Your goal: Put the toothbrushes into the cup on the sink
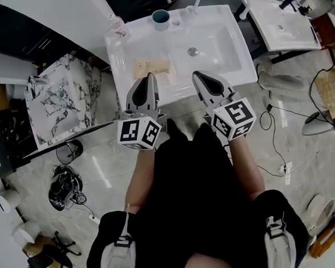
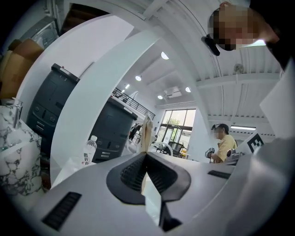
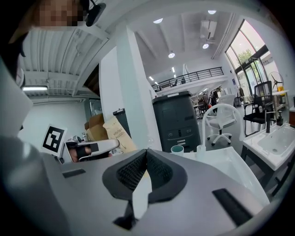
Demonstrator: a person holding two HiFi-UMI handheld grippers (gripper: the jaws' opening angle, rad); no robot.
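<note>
White sink [image 1: 219, 52] fills the upper middle of the head view, with marble-look floor around it and a person standing before it, a gripper in each hand. A teal cup [image 1: 160, 19] stands on the sink's back ledge, left of the tap and well apart from both tools; a water bottle [image 1: 117, 28] stands at the ledge's left corner. The left gripper [image 1: 149, 75] has its jaws pressed together on the lower edge of a tan paper toothbrush packet [image 1: 150, 66], which rises edge-on from the tips in its own view [image 2: 146, 131]. The right gripper [image 1: 196, 74] is closed with nothing between its jaws, held just beside the left over the sink's front edge. The cup lies ahead of and between the two tools. The step in hand looks like bringing the packet to the cup. To do it well, keep the packet firmly pinched and upright, carry it forward over the basin, and lower it squarely into the cup's mouth without tipping the cup.
</note>
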